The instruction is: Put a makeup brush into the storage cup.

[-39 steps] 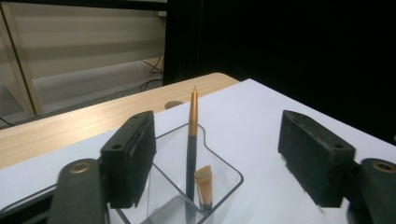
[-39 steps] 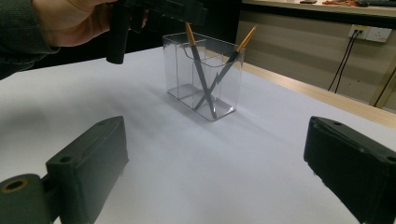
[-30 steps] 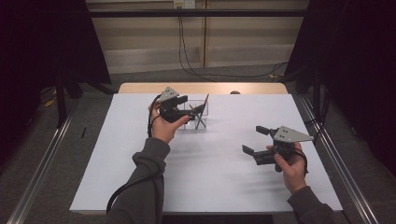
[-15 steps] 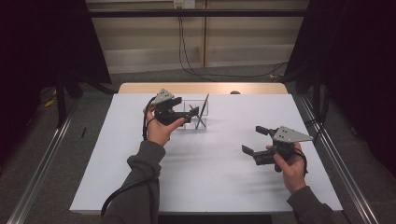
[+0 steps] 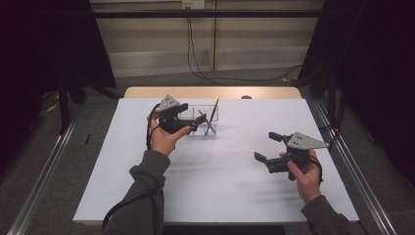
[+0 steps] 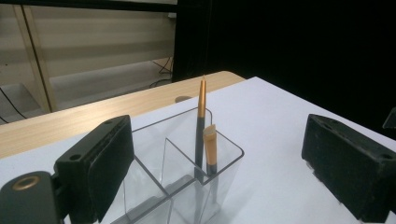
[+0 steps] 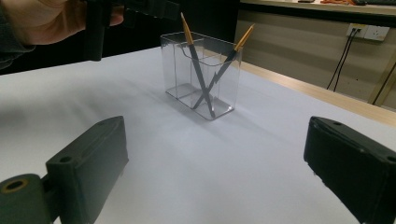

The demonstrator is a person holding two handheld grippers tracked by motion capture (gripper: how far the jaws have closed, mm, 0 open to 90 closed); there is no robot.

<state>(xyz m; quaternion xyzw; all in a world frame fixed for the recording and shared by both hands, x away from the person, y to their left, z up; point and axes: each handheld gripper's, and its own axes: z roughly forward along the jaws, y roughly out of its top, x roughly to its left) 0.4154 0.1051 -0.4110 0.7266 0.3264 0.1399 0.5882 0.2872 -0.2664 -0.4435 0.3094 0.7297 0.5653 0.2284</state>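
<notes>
1. Nearest the person, the right gripper (image 5: 268,148) hovered over the bare white table (image 5: 230,196) with its jaws spread wide and nothing between them. It stood well apart from the work, probably waiting its turn rather than helping.

2. Farther in, the left gripper (image 5: 192,119) sat at the near end of the clear organiser (image 5: 201,120). Its jaws had just been opening and now stood wide, the pads clear of everything; in the left gripper view the organiser's wall lay between them without being pinched. This looked like a release after dropping a pencil in.

3. The organiser stood upright toward the far middle of the table. Its end compartment held two grey pencils with orange ends, one pencil (image 7: 196,63) and the other pencil (image 7: 225,63) leaning opposite ways so that they crossed. The thin dividers kept them propped instead of lying flat.

4. Little stood in the way. The leaning orange tips poked above the rim, so a careless withdrawal might knock them or tip the light organiser.

5. Beyond lay a wooden strip (image 5: 210,92), then cables (image 5: 195,54) and a wall socket (image 5: 192,4).
</notes>
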